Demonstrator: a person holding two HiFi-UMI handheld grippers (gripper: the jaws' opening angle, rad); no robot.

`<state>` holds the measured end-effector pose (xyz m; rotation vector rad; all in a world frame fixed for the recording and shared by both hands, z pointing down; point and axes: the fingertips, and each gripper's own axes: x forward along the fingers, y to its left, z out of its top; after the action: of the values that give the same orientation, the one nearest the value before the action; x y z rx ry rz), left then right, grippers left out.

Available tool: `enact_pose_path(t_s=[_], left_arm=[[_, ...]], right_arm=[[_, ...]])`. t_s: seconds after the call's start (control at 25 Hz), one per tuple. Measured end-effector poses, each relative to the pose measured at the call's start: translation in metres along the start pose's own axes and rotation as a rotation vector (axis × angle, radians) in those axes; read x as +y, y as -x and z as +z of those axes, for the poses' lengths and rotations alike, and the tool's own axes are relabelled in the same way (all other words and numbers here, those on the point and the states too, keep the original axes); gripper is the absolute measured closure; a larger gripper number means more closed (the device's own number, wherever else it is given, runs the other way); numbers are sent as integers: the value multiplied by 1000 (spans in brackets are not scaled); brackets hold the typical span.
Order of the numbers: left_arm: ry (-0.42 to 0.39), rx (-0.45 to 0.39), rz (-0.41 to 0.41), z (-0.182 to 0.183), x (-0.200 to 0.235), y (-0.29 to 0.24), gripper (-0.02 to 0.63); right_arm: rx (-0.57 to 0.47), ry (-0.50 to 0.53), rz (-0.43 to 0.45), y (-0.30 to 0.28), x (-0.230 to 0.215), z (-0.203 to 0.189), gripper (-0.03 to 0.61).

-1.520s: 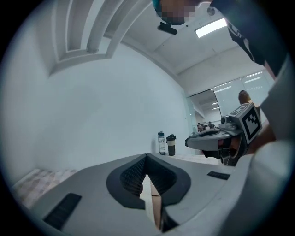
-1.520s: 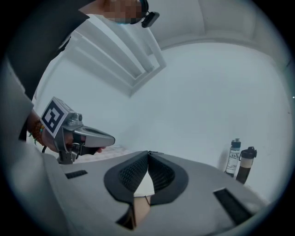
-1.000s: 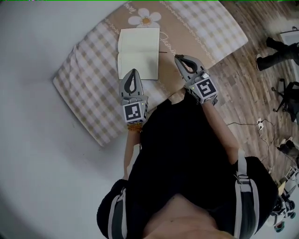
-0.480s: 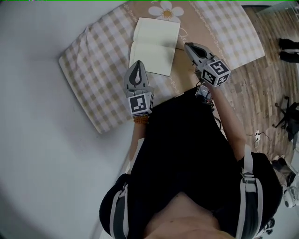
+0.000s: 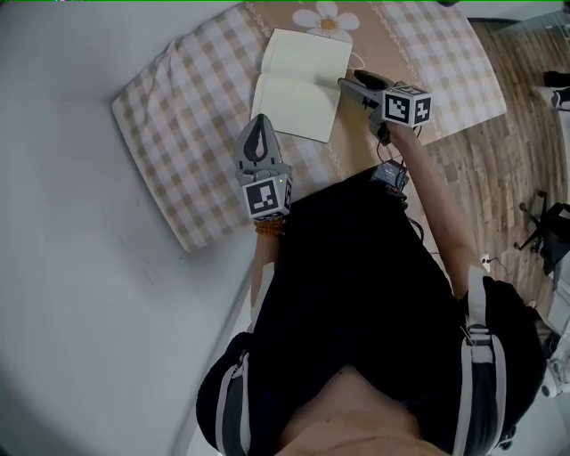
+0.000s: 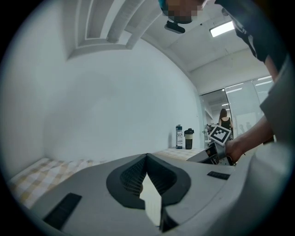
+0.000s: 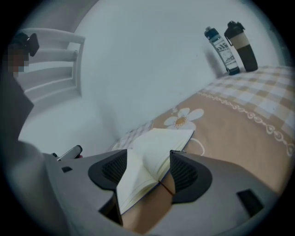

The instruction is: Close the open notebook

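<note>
The notebook [image 5: 301, 85] lies open, blank cream pages up, on the beige middle strip of a checked pillow [image 5: 191, 107], just on the near side of a printed daisy [image 5: 328, 18]. Its fold runs from left to right, so one half lies far from me and one half near.

My right tool [image 5: 349, 85] is at the right end of this fold. Its jaws have just been opening and now they stand wide. In the right gripper view the right end of the notebook [image 7: 152, 154] shows between them, with the pages arched a little beside the fold. The pads of this tool [image 7: 148, 167] do not press on the paper, as far as I see.

My left tool [image 5: 258, 132] is fully closed and holds nothing. It hovers over the pillow just near the left near corner of the book.

I judge the notebook as light, with thin soft pages and a somewhat stiffer cover. On the soft pillow it may slide or sink when I push it. I think it is best to take one half with its cover, at the free edge or corner, not a single sheet, and swing it over the fold.
</note>
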<state>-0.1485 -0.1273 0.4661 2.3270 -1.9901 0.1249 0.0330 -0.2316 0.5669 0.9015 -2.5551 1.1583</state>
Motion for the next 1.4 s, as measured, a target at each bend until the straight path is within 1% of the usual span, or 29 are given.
enact_pose_path(t_s=[0.12,0.16,0.24,0.44,0.56,0.88,0.96,1.12,1.2,1.24,1.36,1.4], left_arm=[[1,0,-7,-5,0,4,609],[0,1,-7,-7,1,5,609],[-2,6,-2,-10,4,8,609],[6,0,8,-10,9,9,609],[8,-6,11,-9,12,7,609],[12,-15,12,-9,20,4,609],[14,-15,9,-10,21,3,609],[26,-20,2,-10,22,2,609],[26,-19,-2,-10,22,1,609],[24,-18,-4,-10,21,1,609],[30,-20,-4,-11,21,0,609],[30,-19,-3,-12,21,0,609]], right_arm=[[20,-54,-9,-10,-6,1,276],[24,-85,-13,-13,-10,2,275],[36,-161,-15,-19,-16,0,252],[66,-324,2,-28,-21,-4,245],[79,-383,19,-33,-23,-6,245],[68,-500,73,-33,-26,-3,246],[58,-517,91,-32,-26,-2,248],[63,-505,87,-29,-28,-5,310],[81,-508,58,-30,-33,-8,346],[87,-513,37,-31,-36,-9,347],[114,-511,-34,-33,-42,-11,390],[130,-501,-53,-34,-43,-11,389]])
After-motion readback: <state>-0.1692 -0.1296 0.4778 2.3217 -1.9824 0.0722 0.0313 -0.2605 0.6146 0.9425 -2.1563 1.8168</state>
